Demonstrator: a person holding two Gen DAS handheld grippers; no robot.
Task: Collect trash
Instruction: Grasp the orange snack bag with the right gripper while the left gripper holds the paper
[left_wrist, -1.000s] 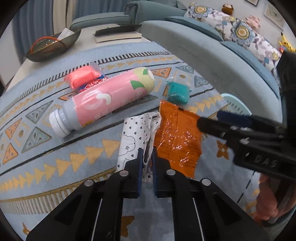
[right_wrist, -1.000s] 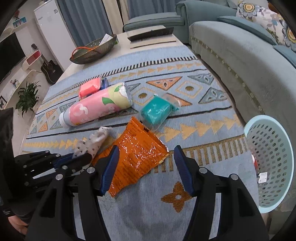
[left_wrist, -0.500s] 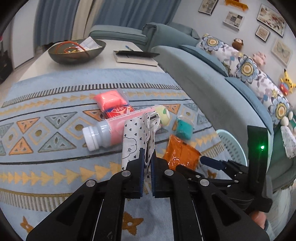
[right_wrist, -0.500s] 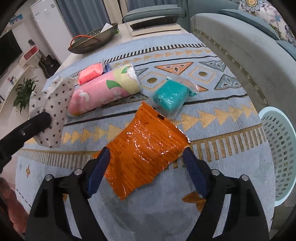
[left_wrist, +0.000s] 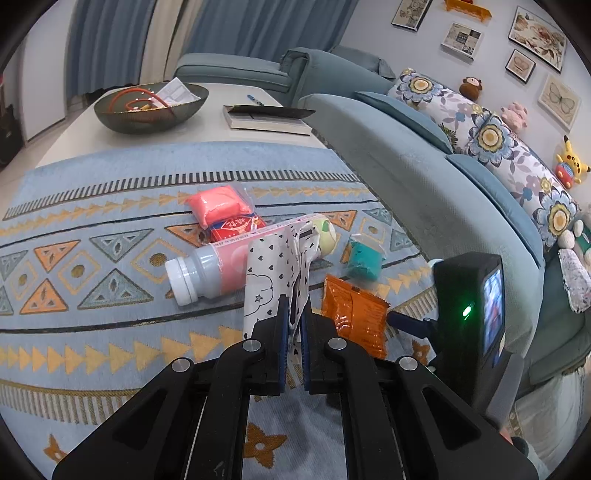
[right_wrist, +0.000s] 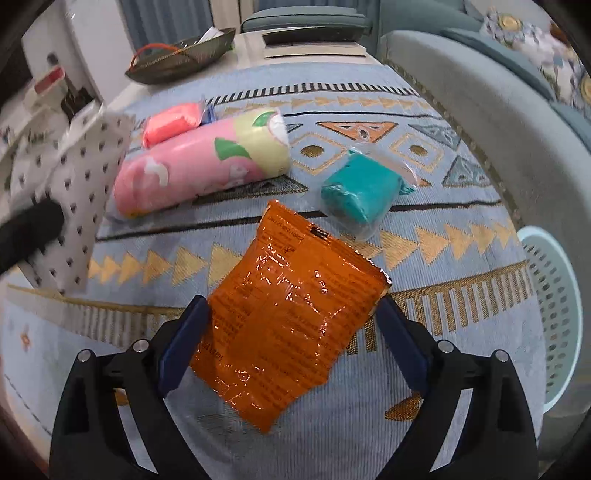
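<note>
Six pieces of trash show. One, a white heart-print wrapper (left_wrist: 275, 266), is pinched tight in the left gripper (left_wrist: 294, 325) and held above the rug (left_wrist: 110, 332). Five lie on the rug: one orange foil packet (right_wrist: 291, 306), one pink bottle (right_wrist: 199, 166), one teal packet (right_wrist: 358, 192), one coral packet (right_wrist: 170, 123) and one red-and-blue packet (left_wrist: 236, 227) under it. The right gripper (right_wrist: 293, 325) is opening, its fingers (right_wrist: 184, 339) straddling the orange packet without pressing it. One pale blue basket (right_wrist: 554, 314) stands beside the sofa (right_wrist: 498, 96).
</note>
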